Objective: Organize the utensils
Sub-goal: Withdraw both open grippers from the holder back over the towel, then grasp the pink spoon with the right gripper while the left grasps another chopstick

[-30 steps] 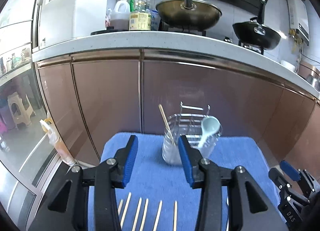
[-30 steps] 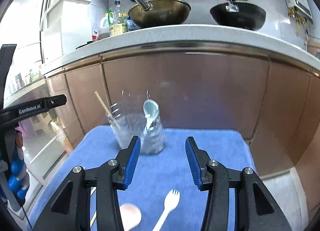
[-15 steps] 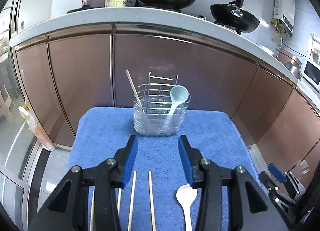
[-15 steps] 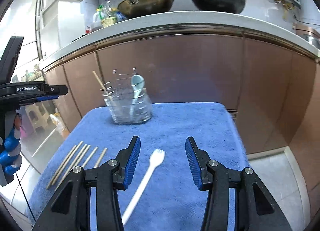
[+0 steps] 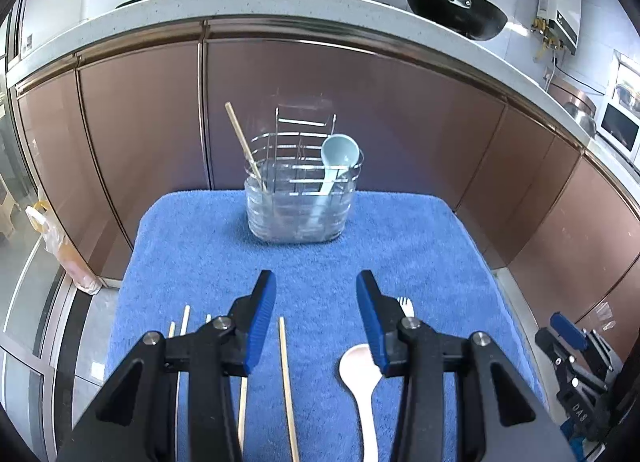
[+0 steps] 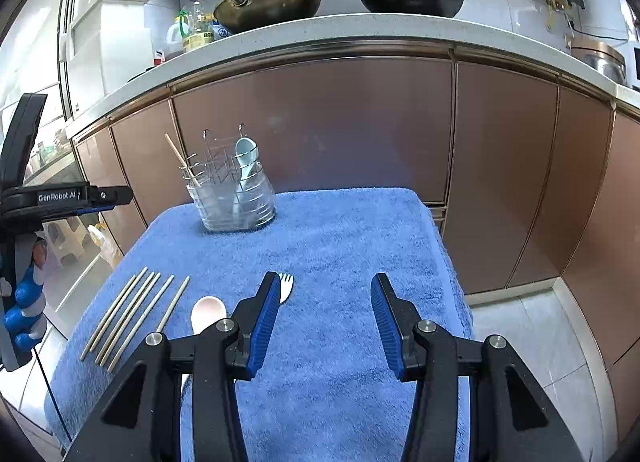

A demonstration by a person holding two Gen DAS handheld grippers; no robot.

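A wire utensil caddy (image 5: pixel 302 198) (image 6: pixel 232 198) stands at the far edge of the blue towel (image 5: pixel 400 246) (image 6: pixel 340 230), holding one chopstick (image 5: pixel 244 144) and a pale blue spoon (image 5: pixel 338 158). Several wooden chopsticks (image 6: pixel 134 316) lie at the near left; one chopstick (image 5: pixel 288 382) lies below my left gripper (image 5: pixel 316 322). A pink-white spoon (image 5: pixel 360 378) (image 6: pixel 207 312) and a white fork (image 6: pixel 285 287) lie beside them. Both grippers hang open and empty above the towel. My right gripper (image 6: pixel 324 318) is right of the fork.
Brown cabinet doors (image 6: pixel 360 122) rise right behind the towel under a white counter (image 5: pixel 280 2) with two woks and bottles. A gloved hand (image 6: pixel 24 302) holds the left gripper's body at the left edge of the right wrist view. Tiled floor (image 6: pixel 540 322) lies to the right.
Both grippers have drawn back from the caddy and tipped downward; the chopsticks, spoon and fork at the near end of the towel have come into view. Jaw gaps look unchanged.
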